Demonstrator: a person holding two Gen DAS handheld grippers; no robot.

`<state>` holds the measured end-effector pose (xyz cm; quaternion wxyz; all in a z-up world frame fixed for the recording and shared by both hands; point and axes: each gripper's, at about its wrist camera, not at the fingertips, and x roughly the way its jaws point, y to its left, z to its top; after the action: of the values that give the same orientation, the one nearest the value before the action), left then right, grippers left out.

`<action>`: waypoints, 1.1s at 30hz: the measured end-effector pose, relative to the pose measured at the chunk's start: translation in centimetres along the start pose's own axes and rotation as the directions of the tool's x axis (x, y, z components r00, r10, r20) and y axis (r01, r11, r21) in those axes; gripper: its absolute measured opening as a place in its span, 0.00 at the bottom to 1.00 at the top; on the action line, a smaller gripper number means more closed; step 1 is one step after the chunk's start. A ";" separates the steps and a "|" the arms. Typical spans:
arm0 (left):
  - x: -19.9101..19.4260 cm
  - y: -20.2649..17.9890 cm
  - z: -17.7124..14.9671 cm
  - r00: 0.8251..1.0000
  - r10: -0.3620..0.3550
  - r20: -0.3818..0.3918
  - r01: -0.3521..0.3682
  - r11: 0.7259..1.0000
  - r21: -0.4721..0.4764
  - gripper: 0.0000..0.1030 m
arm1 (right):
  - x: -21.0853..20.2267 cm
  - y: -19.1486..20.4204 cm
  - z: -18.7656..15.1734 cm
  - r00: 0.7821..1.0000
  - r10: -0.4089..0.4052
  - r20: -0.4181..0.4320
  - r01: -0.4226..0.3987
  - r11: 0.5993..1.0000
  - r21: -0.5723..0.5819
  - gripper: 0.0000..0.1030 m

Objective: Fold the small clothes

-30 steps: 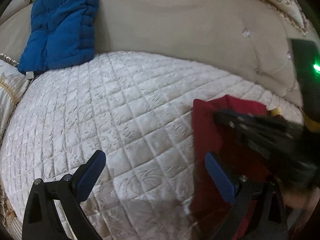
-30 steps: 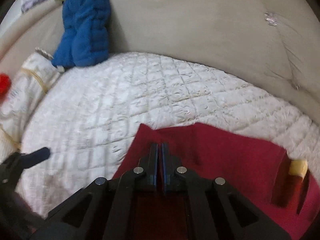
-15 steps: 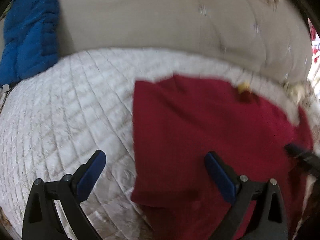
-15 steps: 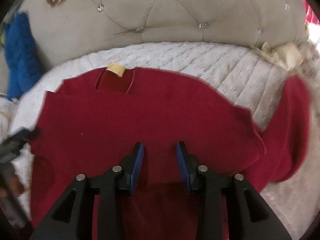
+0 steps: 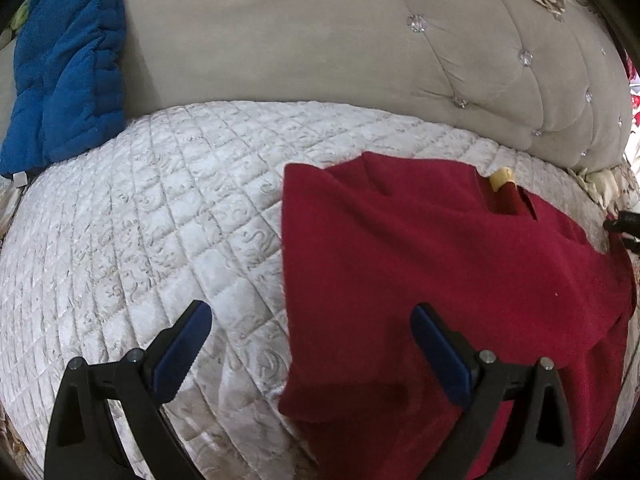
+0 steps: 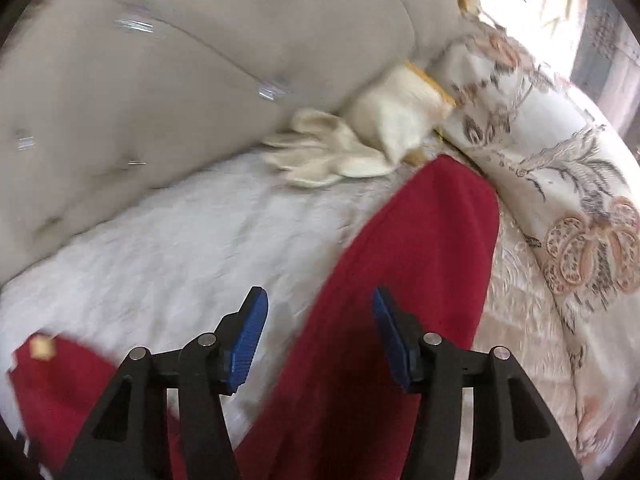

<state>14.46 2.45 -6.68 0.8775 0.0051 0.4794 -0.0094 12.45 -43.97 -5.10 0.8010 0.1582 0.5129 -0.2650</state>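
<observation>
A dark red garment point(image 5: 440, 264) lies on the white quilted sofa seat point(image 5: 160, 220), its left side folded over, a yellow neck label point(image 5: 502, 178) at the far edge. My left gripper point(image 5: 310, 344) is open and empty, hovering over the garment's left edge. In the right wrist view a red sleeve point(image 6: 420, 260) stretches away to the right. My right gripper point(image 6: 320, 328) is open and empty just above that sleeve. The neck label point(image 6: 42, 348) shows at the lower left there.
A blue padded jacket point(image 5: 68, 72) leans on the beige tufted backrest point(image 5: 320, 48) at the far left. A cream cloth and small pillow point(image 6: 360, 140) lie at the seat's right end, beside a floral cushion point(image 6: 560, 184).
The right gripper let go of the garment, opened and swung right over the sleeve. The left gripper stayed open and shifted toward the garment's left edge.
</observation>
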 end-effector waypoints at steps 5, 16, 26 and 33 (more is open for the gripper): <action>0.2 0.8 0.3 1.000 -0.006 -0.011 0.006 0.999 -0.034 0.99 | -0.2 -2.4 0.5 0.999 0.019 0.042 -0.019 1.000 -0.002 0.00; -3.2 4.2 1.1 0.993 0.016 0.117 0.002 0.989 -0.149 0.99 | -20.5 -0.7 -3.3 0.626 0.759 0.182 -0.706 0.650 -0.283 0.00; -4.8 8.8 1.5 0.983 0.025 0.184 0.031 0.954 -0.298 0.98 | -18.6 18.4 -15.4 0.600 0.776 -0.197 -0.725 0.422 -0.544 0.00; -4.9 6.8 1.5 0.981 -0.018 0.191 0.059 0.976 -0.210 0.98 | -14.6 14.2 -19.1 0.706 0.681 -0.193 -0.671 0.557 -0.489 0.09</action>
<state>13.28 9.28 -1.76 0.9139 -0.1001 0.3925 0.0248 1.85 -18.61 -0.18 0.8563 0.1147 0.4569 0.2118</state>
